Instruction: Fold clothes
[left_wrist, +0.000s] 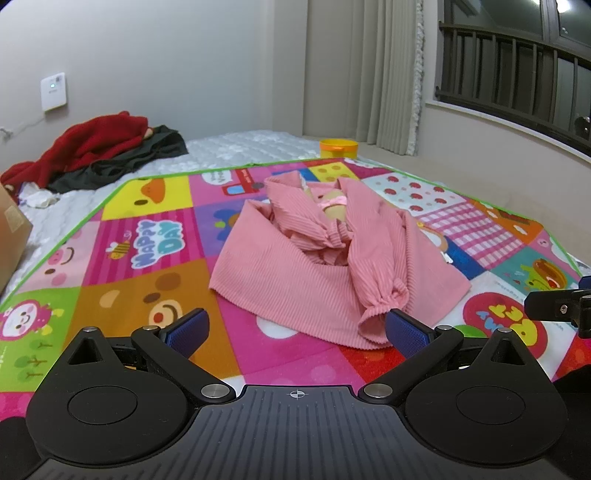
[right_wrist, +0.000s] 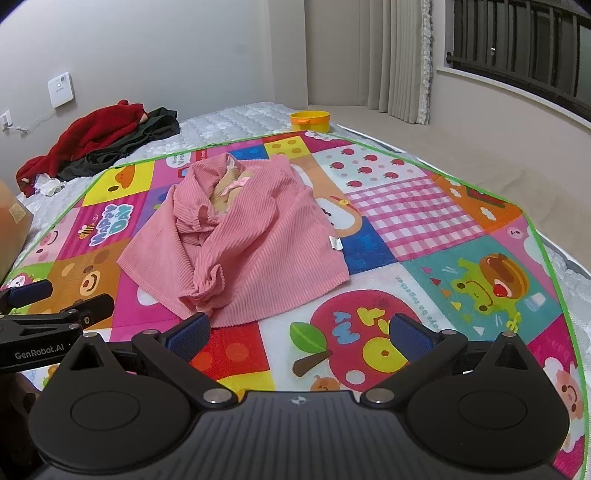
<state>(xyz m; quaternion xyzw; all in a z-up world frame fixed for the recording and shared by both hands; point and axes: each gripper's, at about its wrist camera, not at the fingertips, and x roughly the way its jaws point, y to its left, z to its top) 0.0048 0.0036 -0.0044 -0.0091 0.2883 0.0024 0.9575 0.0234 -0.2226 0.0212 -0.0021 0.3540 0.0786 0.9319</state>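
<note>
Both tools stand apart and hold nothing: the left tool (left_wrist: 295, 328) hovers just short of the pink ribbed top (left_wrist: 295, 273), whose near sleeve cuff lies just beside its right finger, and the right tool (right_wrist: 299, 332) hangs over the mat's apple square. One pink top lies on the colourful play mat (right_wrist: 424, 214) on the bed, both sleeves folded across its front. Red and dark clothes (left_wrist: 92, 151) sit heaped well apart, by the wall.
</note>
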